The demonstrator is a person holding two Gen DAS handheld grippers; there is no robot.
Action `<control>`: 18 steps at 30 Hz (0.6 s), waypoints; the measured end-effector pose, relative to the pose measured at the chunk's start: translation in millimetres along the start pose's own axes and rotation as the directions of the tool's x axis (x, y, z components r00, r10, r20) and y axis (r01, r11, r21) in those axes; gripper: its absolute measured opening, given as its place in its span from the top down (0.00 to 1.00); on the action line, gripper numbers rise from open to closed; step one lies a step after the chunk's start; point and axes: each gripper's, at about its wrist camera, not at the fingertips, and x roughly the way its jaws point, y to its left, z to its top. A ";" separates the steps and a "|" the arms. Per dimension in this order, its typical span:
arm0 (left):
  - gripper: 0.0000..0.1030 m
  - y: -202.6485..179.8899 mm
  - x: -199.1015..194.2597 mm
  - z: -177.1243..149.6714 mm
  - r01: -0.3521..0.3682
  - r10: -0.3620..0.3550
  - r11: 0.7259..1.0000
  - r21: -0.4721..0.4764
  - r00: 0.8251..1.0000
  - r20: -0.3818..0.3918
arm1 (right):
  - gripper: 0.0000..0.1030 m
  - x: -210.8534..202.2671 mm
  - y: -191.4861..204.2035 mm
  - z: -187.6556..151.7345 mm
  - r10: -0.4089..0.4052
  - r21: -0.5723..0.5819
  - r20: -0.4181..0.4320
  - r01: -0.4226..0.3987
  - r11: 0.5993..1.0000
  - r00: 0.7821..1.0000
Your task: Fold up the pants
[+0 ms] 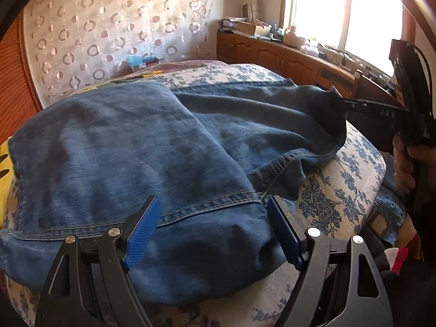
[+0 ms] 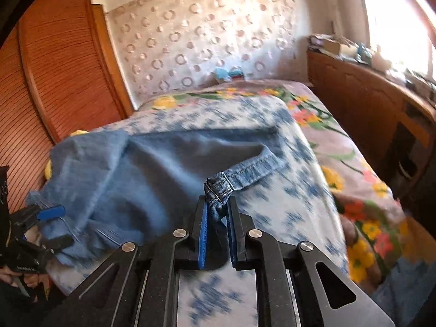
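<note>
Blue-floral bedspread (image 2: 286, 204) over a yellow-flowered sheet (image 2: 327, 125), circle-pattern curtain (image 1: 109, 27) behind, slatted wooden door (image 2: 60, 62) one side, cluttered wooden cabinet (image 1: 272, 51) (under bright window (image 1: 340, 11)) opposite.

Blue denim pants (image 1: 130, 147), blue-flowered bedspread (image 1: 335, 196)

place: home bedroom — bed (image 2: 313, 147) in floral covers | wooden cabinets (image 1: 272, 51) | curtained window (image 1: 340, 8)

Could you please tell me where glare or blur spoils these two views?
Left wrist: the window is blown out white, while the jeans look sharp. Right wrist: the bedspread is smeared by motion blur, yet the hem in the right gripper stays crisp.
</note>
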 end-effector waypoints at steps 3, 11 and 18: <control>0.22 10.8 -9.8 -2.1 -0.018 0.018 1.000 -0.019 1.000 0.015 | 0.87 3.7 23.5 12.7 0.048 -0.045 0.017 -0.047 0.998 0.999; 0.22 45.1 -30.4 -11.0 -0.064 0.069 0.993 -0.101 0.996 0.050 | 0.88 4.6 89.4 37.2 0.310 -0.133 0.003 -0.307 0.942 0.951; 0.22 56.2 -35.3 -14.0 -0.074 0.083 0.988 -0.136 0.994 0.064 | 0.71 13.3 100.4 36.6 0.378 -0.183 -0.061 -0.382 0.906 0.924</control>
